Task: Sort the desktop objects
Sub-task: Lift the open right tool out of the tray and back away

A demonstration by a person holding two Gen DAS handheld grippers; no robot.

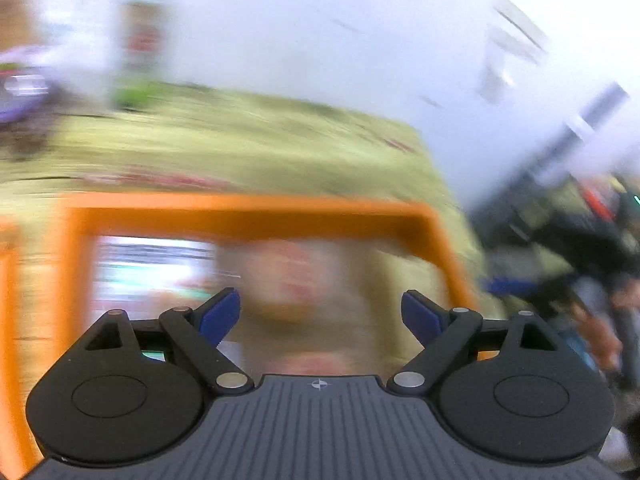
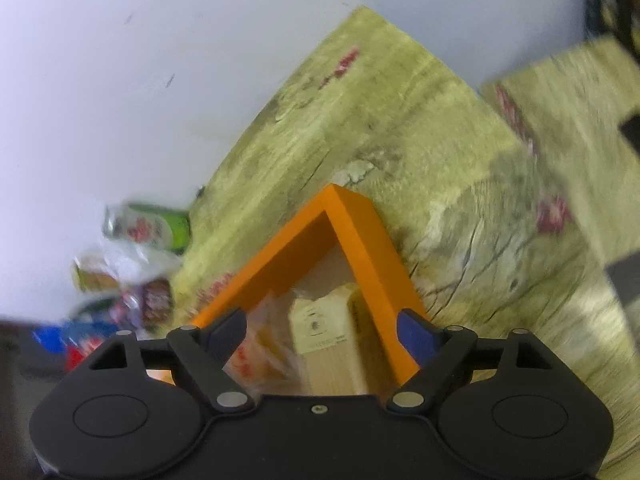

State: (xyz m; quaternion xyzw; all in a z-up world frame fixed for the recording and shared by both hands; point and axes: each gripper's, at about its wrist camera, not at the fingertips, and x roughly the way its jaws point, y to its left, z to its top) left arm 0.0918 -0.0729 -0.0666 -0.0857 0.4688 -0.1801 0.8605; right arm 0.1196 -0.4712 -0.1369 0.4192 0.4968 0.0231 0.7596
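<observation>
Left hand-held gripper [image 1: 320, 314] jaws apart, empty, over orange tray [image 1: 248, 206]; view badly blurred. Right hand-held gripper [image 2: 320, 334] jaws apart, empty, above box [image 2: 332, 340] and packet [image 2: 256, 352] lying in tray corner. Risks: grippers collide over tray; jaws nudge tray wall, shifting it on counter [image 2: 360, 120]; snacks [image 2: 136, 248] at wall left unsorted.

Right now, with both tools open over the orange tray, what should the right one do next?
Probably back out toward the snack pile: the right tool is open and empty over the orange tray, where the pale box already lies.
</observation>
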